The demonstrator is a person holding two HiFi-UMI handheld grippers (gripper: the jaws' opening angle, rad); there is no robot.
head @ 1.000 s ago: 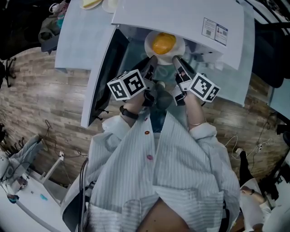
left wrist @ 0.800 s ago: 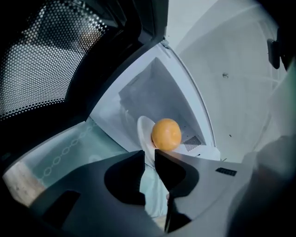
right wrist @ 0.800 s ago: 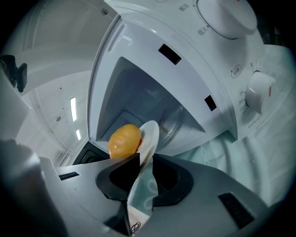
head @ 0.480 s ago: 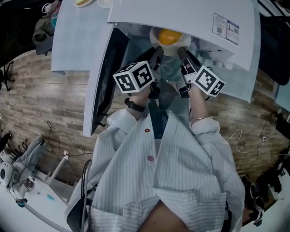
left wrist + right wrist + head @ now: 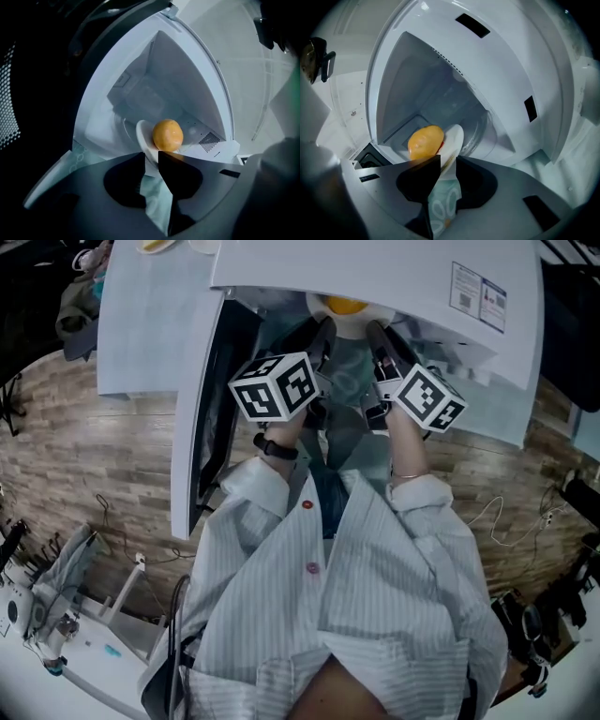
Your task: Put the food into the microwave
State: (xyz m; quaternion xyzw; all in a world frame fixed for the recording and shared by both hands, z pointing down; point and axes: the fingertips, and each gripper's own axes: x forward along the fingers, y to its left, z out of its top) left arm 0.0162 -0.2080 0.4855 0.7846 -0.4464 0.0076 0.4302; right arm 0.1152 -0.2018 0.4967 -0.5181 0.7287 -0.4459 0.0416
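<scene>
Head view: person leans at open microwave (image 5: 375, 273), both grippers reaching inside. Orange food (image 5: 168, 135) sits on white plate (image 5: 142, 136) in the cavity. Left gripper (image 5: 151, 154) & right gripper (image 5: 448, 159): jaws opening, plate rim in each gap, not clamped.

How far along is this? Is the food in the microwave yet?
Done: the plate with the round orange food is inside the microwave. In hand: the left gripper and right gripper are opening their jaws, the plate's rim between each pair. Left: pull both grippers out; the door stands open.
</scene>
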